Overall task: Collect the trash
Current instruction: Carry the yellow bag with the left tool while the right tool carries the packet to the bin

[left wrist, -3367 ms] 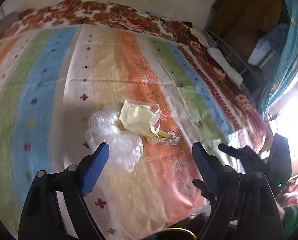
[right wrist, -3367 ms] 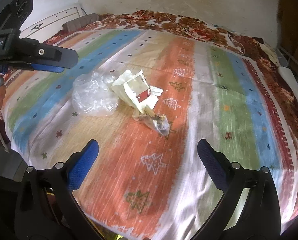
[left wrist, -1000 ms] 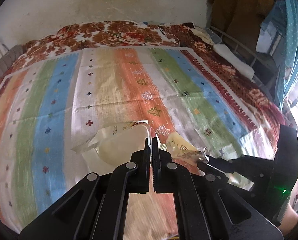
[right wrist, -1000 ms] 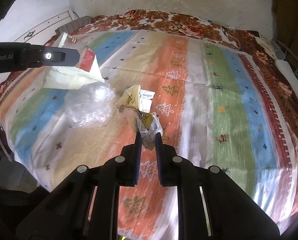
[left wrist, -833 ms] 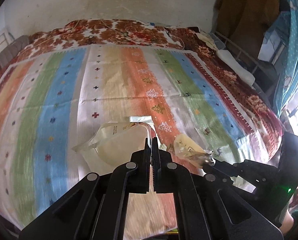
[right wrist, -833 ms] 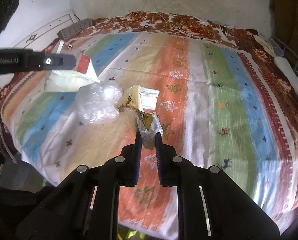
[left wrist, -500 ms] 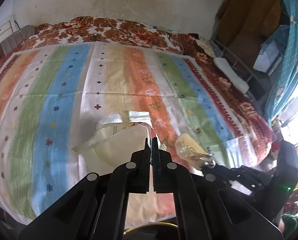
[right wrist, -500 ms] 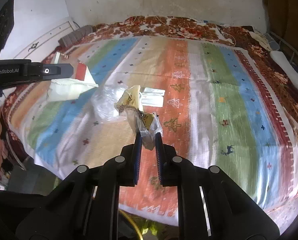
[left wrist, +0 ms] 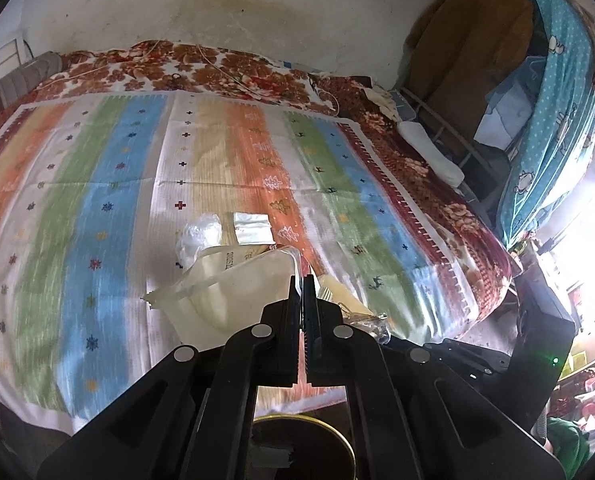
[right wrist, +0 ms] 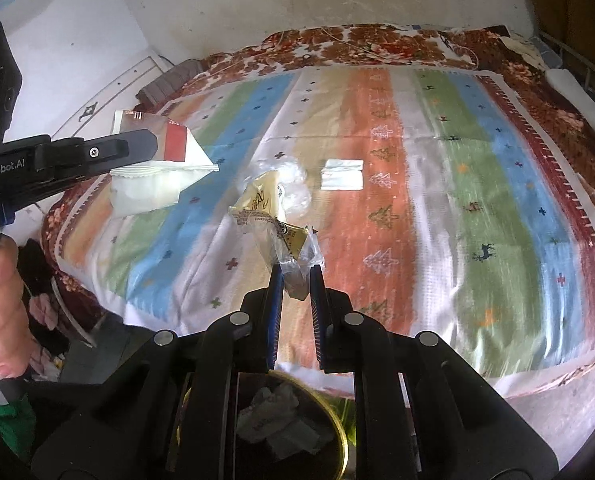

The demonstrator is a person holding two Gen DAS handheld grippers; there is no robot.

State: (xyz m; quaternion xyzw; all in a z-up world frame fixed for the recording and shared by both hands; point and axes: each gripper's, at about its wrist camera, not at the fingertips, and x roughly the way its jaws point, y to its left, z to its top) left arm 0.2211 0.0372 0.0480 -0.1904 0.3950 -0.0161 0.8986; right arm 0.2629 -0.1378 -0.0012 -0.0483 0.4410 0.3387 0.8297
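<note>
We are holding two pieces of trash at once. The left gripper [left wrist: 302,280] has its fingers pressed flat together on the edge of a pale pouch [left wrist: 233,280] with a red corner, which is hanging clear of the bed [left wrist: 109,184]; the right gripper [right wrist: 296,270] has its fingers nearly closed, pinching a crumpled yellow wrapper [right wrist: 275,220] that is standing up from them in the air. Out on the striped blanket we are leaving a clear plastic bag [right wrist: 295,186] and, beside it, a small white packet [right wrist: 342,175]. Below both grippers, at the near edge of the bed, a gold-rimmed bin [right wrist: 339,428] is showing, with what looks like crumpled paper inside, though the fingers are blocking much of it. We judge that we are carrying the trash to the bin. Next, each gripper needs bringing over the bin mouth and opening, then returning for the two pieces on the bed.
</note>
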